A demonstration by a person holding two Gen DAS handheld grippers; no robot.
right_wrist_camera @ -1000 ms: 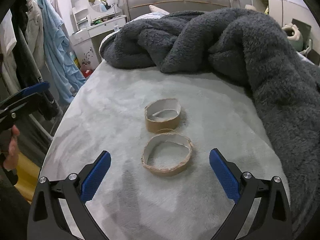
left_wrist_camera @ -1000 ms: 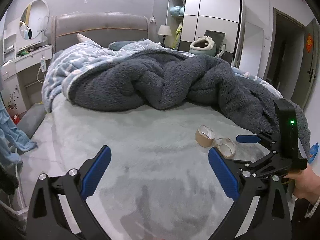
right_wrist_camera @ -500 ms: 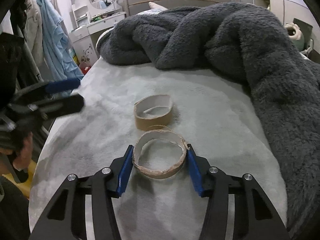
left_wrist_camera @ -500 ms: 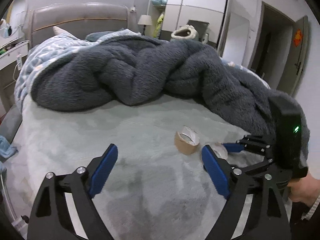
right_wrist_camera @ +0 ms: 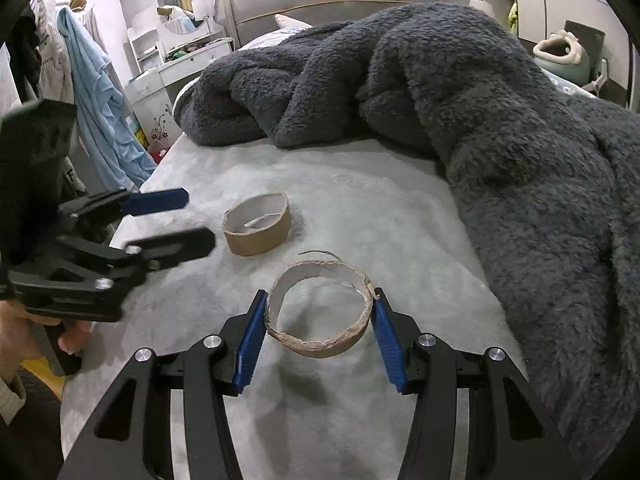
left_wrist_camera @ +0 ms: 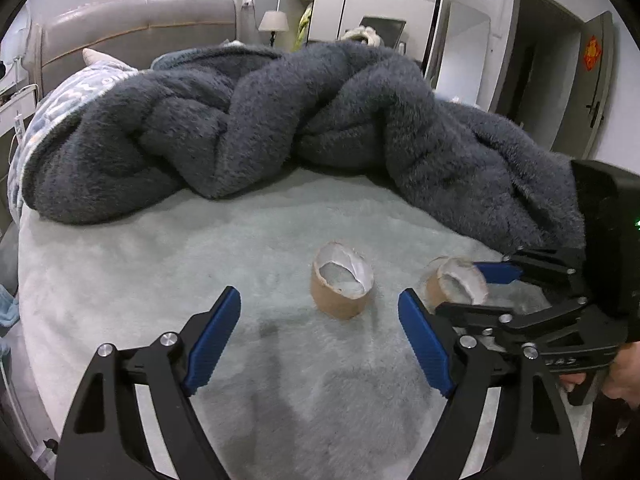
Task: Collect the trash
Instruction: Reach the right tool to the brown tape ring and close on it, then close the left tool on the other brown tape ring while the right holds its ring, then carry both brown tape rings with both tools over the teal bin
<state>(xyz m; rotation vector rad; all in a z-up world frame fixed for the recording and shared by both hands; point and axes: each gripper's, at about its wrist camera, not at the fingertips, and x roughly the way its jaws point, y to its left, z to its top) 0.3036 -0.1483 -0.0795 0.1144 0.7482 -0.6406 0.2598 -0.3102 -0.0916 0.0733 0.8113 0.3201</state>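
Observation:
Two empty cardboard tape rings lie on the pale grey bed cover. My right gripper (right_wrist_camera: 318, 336) is shut on the near, ragged-edged ring (right_wrist_camera: 320, 346), one blue pad on each side; this ring also shows in the left wrist view (left_wrist_camera: 456, 284) between the right gripper's fingers. My left gripper (left_wrist_camera: 320, 340) is open and empty, a little short of the second ring (left_wrist_camera: 342, 286), which stands upright between its finger lines. In the right wrist view the second ring (right_wrist_camera: 258, 226) sits just right of the left gripper's fingertips (right_wrist_camera: 160, 202).
A heaped dark grey fleece blanket (left_wrist_camera: 280, 120) covers the far and right part of the bed (left_wrist_camera: 160, 264). A vanity with a round mirror (right_wrist_camera: 184, 4) and hanging clothes (right_wrist_camera: 96, 100) stand left of the bed. A wardrobe (left_wrist_camera: 380, 12) and a door (left_wrist_camera: 592, 80) are beyond.
My right gripper closed from wide open onto the near ring. My left gripper moved forward and right towards the second ring, staying open.

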